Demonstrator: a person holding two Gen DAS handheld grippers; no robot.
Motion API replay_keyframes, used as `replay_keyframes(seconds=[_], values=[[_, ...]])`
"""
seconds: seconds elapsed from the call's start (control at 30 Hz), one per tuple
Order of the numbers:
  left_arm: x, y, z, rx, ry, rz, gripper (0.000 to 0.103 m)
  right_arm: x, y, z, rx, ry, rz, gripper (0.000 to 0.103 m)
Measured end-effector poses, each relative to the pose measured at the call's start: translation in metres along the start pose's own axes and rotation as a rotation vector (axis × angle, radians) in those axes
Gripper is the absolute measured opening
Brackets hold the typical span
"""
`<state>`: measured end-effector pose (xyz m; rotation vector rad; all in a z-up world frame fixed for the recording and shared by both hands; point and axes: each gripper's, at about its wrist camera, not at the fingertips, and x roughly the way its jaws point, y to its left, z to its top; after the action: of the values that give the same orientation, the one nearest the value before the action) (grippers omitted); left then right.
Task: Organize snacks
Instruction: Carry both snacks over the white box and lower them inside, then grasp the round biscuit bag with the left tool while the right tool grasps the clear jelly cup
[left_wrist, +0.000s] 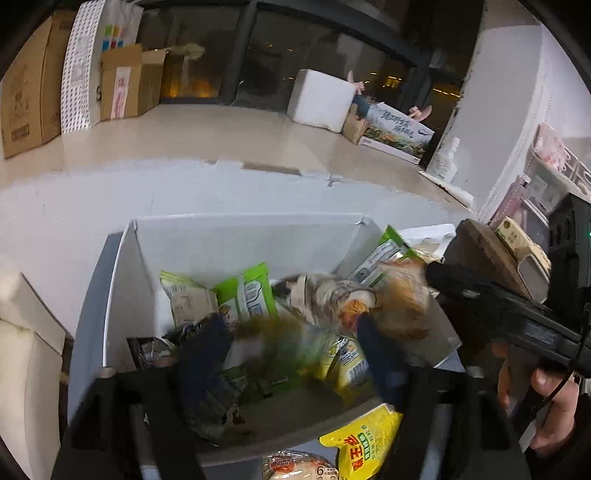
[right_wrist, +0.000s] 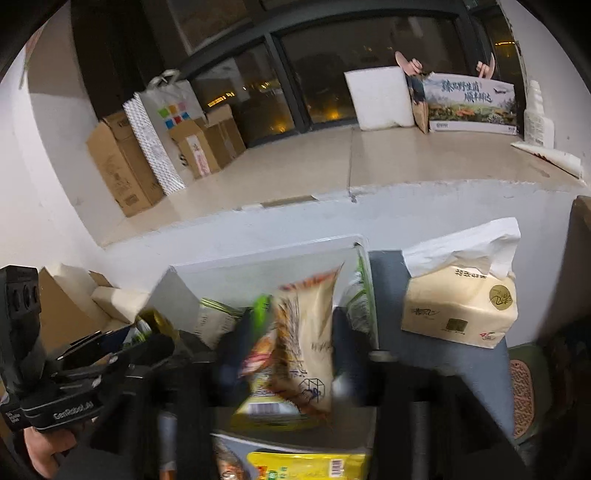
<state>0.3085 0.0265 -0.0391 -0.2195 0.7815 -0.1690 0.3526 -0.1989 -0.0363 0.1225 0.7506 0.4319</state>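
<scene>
Your right gripper (right_wrist: 291, 354) squeezes a cream snack bag (right_wrist: 306, 347) over the white box (right_wrist: 258, 254). Your left gripper (left_wrist: 291, 343) is blurry; I cannot tell its fingers' grip.

In the upper part of the frame, a dark window wall (right_wrist: 295, 74) shows small yellow lights outside. The floor (right_wrist: 314, 158) is pale and glossy. At the upper left, brown cardboard boxes (right_wrist: 122, 170) stand against a white wall (right_wrist: 40, 166). At the upper right, a white foam box (right_wrist: 380, 99) stands beside a printed carton (right_wrist: 469, 107).
</scene>
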Motion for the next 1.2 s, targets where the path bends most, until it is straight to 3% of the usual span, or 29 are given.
replay_keyframes(seconds=[0.07,0.2,0.43,0.53,0.63,0.7,0.77,0.97,1.2], values=[[0.001,0.001,-0.005,0.009,0.002,0.032,0.096,-0.009,-0.004,-0.004,-0.006,-0.076,-0.026,0.103],[0.0,0.0,-0.017,0.023,0.034,0.011,0.103,-0.017,-0.011,-0.009,0.029,-0.065,0.009,0.103],[-0.036,-0.015,-0.042,0.09,0.006,0.027,0.103,-0.057,-0.008,-0.034,0.007,-0.101,0.044,0.103],[-0.058,-0.021,-0.06,0.118,-0.015,0.024,0.103,-0.084,-0.006,-0.059,-0.002,-0.108,0.079,0.103],[-0.081,-0.02,-0.083,0.11,-0.052,0.067,0.103,-0.105,-0.005,-0.086,0.009,-0.126,0.069,0.103],[-0.094,-0.016,-0.102,0.084,-0.044,0.032,0.103,-0.119,-0.007,-0.111,0.023,-0.157,0.06,0.103],[-0.101,-0.014,-0.118,0.073,-0.025,0.008,0.103,-0.123,-0.008,-0.13,0.023,-0.139,0.058,0.103],[-0.109,-0.007,-0.168,0.066,-0.008,0.048,0.103,-0.113,-0.016,-0.174,0.041,-0.093,0.039,0.103],[-0.112,-0.004,-0.2,0.005,0.005,0.015,0.103,-0.057,-0.025,-0.16,0.033,0.071,-0.021,0.103]])
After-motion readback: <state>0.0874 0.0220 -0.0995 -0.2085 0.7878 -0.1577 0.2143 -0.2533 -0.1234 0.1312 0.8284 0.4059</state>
